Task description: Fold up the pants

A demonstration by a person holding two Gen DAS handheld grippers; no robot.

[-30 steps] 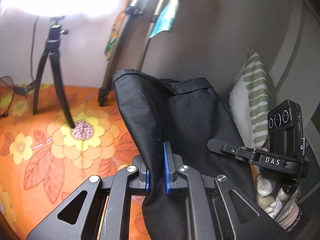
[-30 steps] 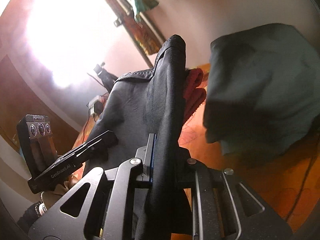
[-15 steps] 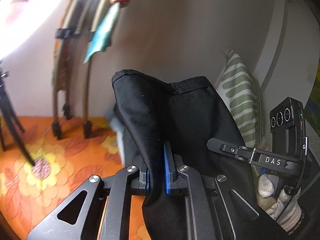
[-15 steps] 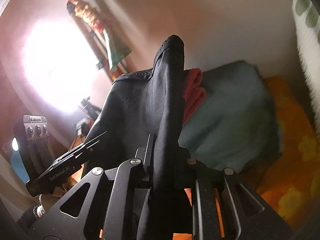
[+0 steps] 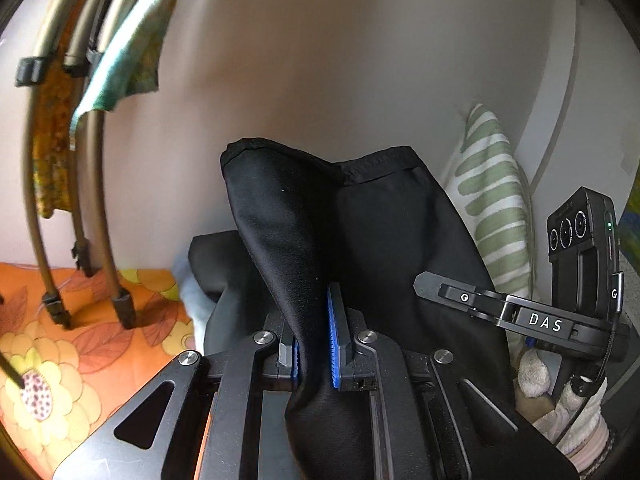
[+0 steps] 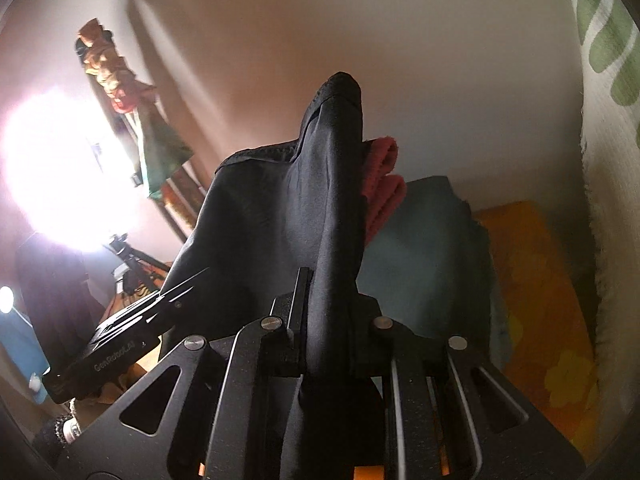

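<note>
1. The black pants (image 5: pixel 360 232) are lifted above the orange floral bedspread (image 5: pixel 80 360), stretched between both tools.
2. A striped pillow (image 5: pixel 496 216) stands behind them.
3. The left hand-held gripper (image 5: pixel 314 340) is clamped on a pants fold.
4. The right hand-held gripper (image 6: pixel 332 320) likewise pinches bunched cloth.

The lower part of the black fabric pants (image 5: pixel 360 240) is cut off by the frame's bottom edge; the folded grey cloth (image 5: pixel 218 256) behind is largely hidden.

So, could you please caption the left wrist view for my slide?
Left gripper shut on black pants, lifted above the floral bedspread.
</note>
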